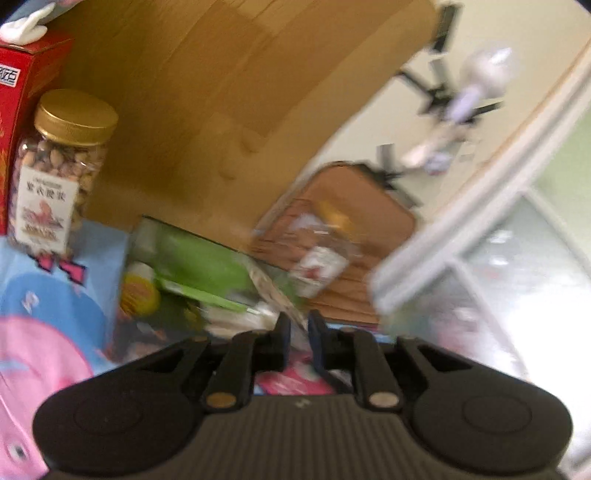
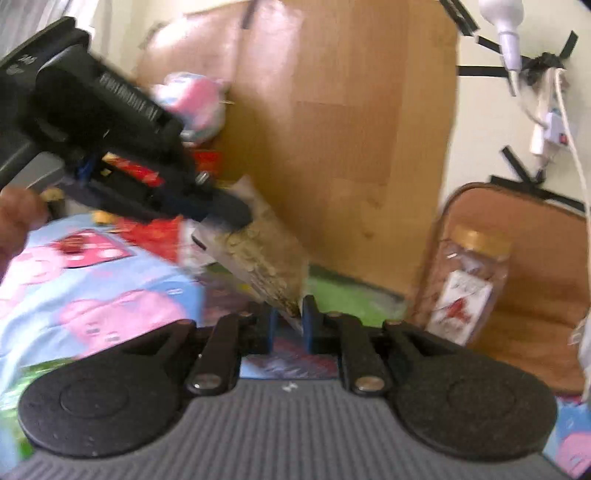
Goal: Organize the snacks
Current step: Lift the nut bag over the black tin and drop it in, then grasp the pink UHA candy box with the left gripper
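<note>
Both grippers hold one clear bag of oat-like snack (image 2: 258,254). My right gripper (image 2: 288,321) is shut on its lower corner. My left gripper (image 1: 298,328) is shut on the same bag (image 1: 273,291) at its other end, and its black body (image 2: 122,140) shows at the upper left of the right wrist view. The bag hangs tilted above a green packet (image 1: 199,258). A nut jar with a gold lid (image 1: 59,173) stands upright at the left beside a red box (image 1: 18,110). A second jar (image 2: 469,284) lies in a brown tray (image 2: 535,295).
A cartoon-print blue and pink cloth (image 2: 92,280) covers the surface. A wooden board (image 2: 332,129) stands behind the snacks. A plush toy (image 2: 199,103) sits at the back. A yellow-lidded tub (image 1: 138,291) lies by the green packet. Cables and a white lamp (image 2: 506,33) hang on the wall.
</note>
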### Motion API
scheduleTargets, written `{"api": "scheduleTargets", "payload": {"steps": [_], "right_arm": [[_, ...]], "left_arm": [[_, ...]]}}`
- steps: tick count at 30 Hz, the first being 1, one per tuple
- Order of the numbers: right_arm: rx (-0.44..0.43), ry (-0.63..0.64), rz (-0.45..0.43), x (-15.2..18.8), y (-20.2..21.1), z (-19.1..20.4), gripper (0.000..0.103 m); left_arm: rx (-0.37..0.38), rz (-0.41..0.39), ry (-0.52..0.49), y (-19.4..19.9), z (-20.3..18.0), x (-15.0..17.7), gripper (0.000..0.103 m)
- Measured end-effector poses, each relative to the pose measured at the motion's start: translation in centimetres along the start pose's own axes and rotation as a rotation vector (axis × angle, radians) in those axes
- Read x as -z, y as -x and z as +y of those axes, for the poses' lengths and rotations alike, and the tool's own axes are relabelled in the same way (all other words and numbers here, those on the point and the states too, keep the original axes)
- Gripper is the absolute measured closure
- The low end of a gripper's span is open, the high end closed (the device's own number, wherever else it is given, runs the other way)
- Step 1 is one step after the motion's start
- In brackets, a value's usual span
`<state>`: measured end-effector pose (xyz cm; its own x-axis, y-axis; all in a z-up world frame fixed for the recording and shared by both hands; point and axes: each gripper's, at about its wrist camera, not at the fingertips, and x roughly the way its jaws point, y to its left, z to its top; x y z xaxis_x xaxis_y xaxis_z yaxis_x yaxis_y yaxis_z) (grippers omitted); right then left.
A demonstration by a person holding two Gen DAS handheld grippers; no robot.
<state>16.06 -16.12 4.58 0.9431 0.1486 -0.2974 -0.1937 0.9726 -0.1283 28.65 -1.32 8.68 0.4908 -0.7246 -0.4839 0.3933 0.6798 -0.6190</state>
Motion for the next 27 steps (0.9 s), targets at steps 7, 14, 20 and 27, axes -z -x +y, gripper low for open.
{"api": "scheduleTargets", "payload": {"steps": [7, 14, 20, 27], "right_arm": [[0.072, -0.195, 0.083, 2.7, -0.9, -4.7, 0.064], [-0.098, -0.544, 0.172, 8.6, 4.7, -5.3, 0.06], [-0.142, -0.511, 0.205, 10.1, 5.4, -0.1, 0.052], [-0.117, -0.359, 0.216, 10.7, 5.8, 1.4, 0.074]], "left_arm": [[-0.207, -0.01, -0.081, -1.7, 1.4, 2.1, 0.074], [-0.11, 0.033, -0.146, 1.2, -1.5, 6.4, 0.066], [-0.13, 0.241, -0.218, -3.9, -4.2, 11.5, 0.054], [-0.194, 0.314, -0.298, -6.5, -5.7, 14.7, 0.065]]}}
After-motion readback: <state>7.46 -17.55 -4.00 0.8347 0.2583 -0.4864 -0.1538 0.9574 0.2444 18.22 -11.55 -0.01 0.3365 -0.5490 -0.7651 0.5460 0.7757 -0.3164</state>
